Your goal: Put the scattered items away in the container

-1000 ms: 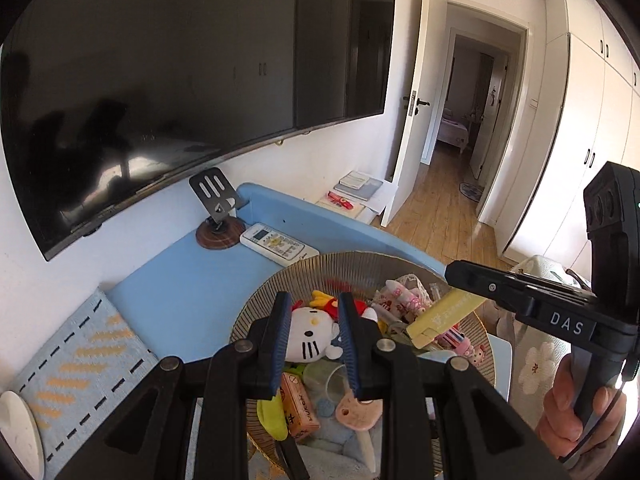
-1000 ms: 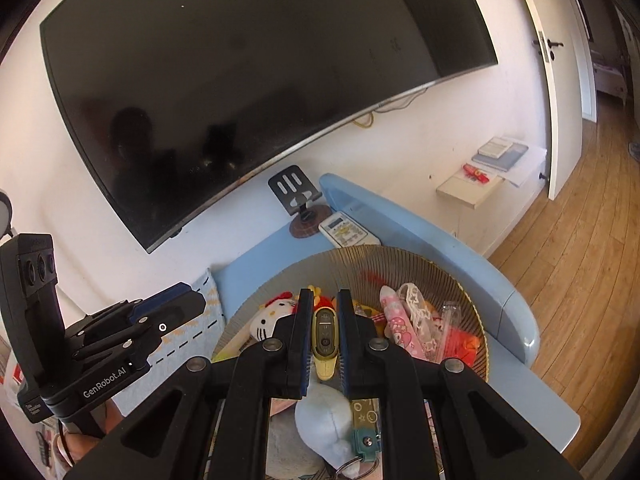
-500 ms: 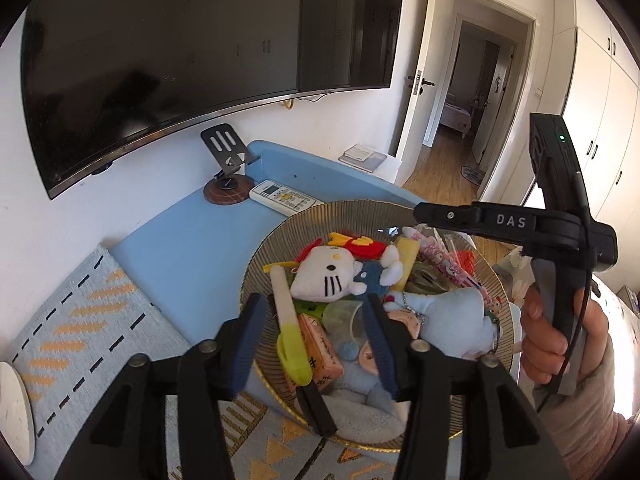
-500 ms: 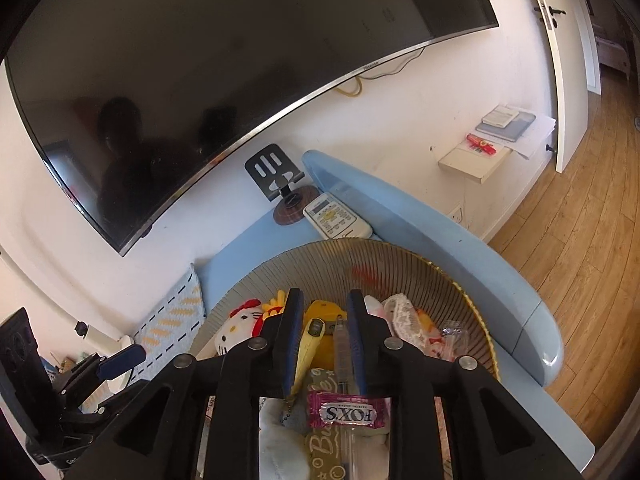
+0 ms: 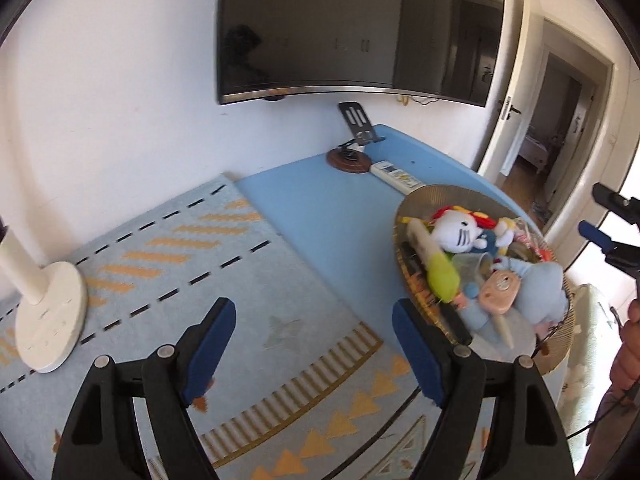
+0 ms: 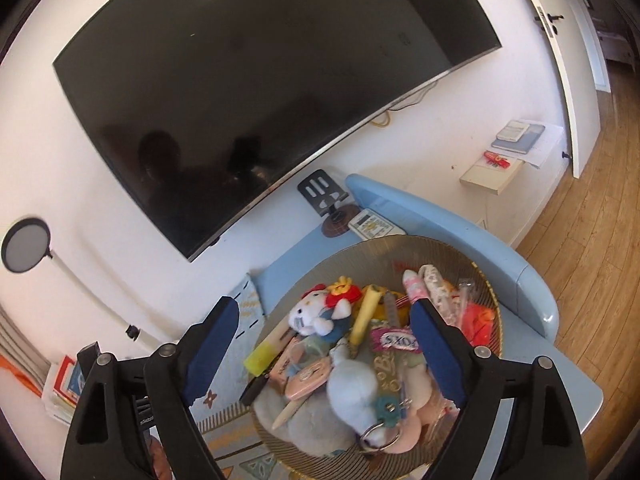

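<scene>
Your left gripper (image 5: 312, 344) gapes wide and empty over the patterned mat (image 5: 168, 280); the round gold bowl (image 5: 412, 280) of toys lies to its right; your right gripper (image 6: 324, 344), equally wide and empty, hangs directly above that bowl (image 6: 440, 248); only its view shows the FOXS candy wrapper (image 6: 394, 340).

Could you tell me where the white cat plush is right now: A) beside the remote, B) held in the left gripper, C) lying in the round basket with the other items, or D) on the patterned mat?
C: the white cat plush lies inside the round basket among the other toys, and both grippers are open and empty.
</scene>
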Motion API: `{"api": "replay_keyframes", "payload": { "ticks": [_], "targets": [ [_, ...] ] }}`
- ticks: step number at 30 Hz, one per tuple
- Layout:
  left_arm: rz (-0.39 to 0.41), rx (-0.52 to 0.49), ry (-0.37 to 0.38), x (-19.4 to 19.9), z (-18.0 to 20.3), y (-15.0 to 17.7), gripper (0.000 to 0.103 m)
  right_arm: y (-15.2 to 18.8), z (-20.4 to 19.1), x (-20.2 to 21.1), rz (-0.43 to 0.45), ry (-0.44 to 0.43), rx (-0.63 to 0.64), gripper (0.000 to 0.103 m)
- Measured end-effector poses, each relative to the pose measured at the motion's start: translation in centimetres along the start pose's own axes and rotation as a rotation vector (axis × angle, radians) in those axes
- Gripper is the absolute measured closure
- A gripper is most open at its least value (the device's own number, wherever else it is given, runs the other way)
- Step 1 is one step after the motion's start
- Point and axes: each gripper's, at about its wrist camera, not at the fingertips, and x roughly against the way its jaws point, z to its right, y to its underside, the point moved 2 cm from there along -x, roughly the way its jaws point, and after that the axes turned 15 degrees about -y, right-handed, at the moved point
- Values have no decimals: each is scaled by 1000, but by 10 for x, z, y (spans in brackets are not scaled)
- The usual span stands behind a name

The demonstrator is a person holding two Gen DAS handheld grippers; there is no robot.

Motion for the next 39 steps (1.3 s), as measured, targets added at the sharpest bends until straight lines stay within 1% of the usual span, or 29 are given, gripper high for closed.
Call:
{"api": "replay_keyframes", "payload": {
  "ticks": [2, 4, 7, 10, 11, 13, 16, 18, 21, 24, 27, 31, 34, 35, 36, 39],
  "targets": [
    [-4, 8, -53, 10, -20, 18, 24, 11, -25, -4, -24, -40, 43, 4],
    [-3, 17, -119, 23, -43, 37, 24, 26, -52, -14, -68, -97, 76, 2],
    [-6, 36, -225, 42, -78, 67, 22, 59, -90, -43, -191, -173, 125, 1],
    [-12, 71, -317, 57, -114, 96, 20, 100, -122, -79, -320, -205, 174, 1],
    [-20, 84, -351, 60, -126, 106, 17, 114, -131, -91, -360, -206, 189, 1],
    [-33, 107, -407, 67, -151, 125, 17, 141, -145, -113, -432, -188, 228, 1],
    [-55, 157, -477, 72, -185, 151, 17, 172, -162, -137, -486, -74, 345, 1],
    [-70, 193, -514, 72, -206, 166, 15, 187, -171, -151, -516, -22, 425, 1],
    [-90, 263, -521, 65, -234, 183, 15, 203, -172, -172, -586, 11, 463, 2],
    [-121, 325, -525, 55, -253, 191, 15, 215, -164, -194, -629, 53, 487, 2],
    [-126, 359, -525, 49, -263, 196, 15, 221, -149, -209, -644, 90, 490, 2],
    [-136, 388, -494, 43, -268, 198, 15, 222, -128, -221, -640, 84, 441, 2],
    [-120, 401, -509, 46, -270, 198, 15, 222, -115, -228, -657, 90, 417, 1],
    [-119, 404, -511, 46, -271, 198, 14, 222, -115, -228, -648, 99, 437, 1],
    [-120, 406, -516, 46, -271, 198, 13, 224, -113, -229, -658, 107, 449, 1],
    [-131, 403, -529, 44, -271, 198, 13, 232, -117, -231, -665, 132, 541, 0]
  ]
}}
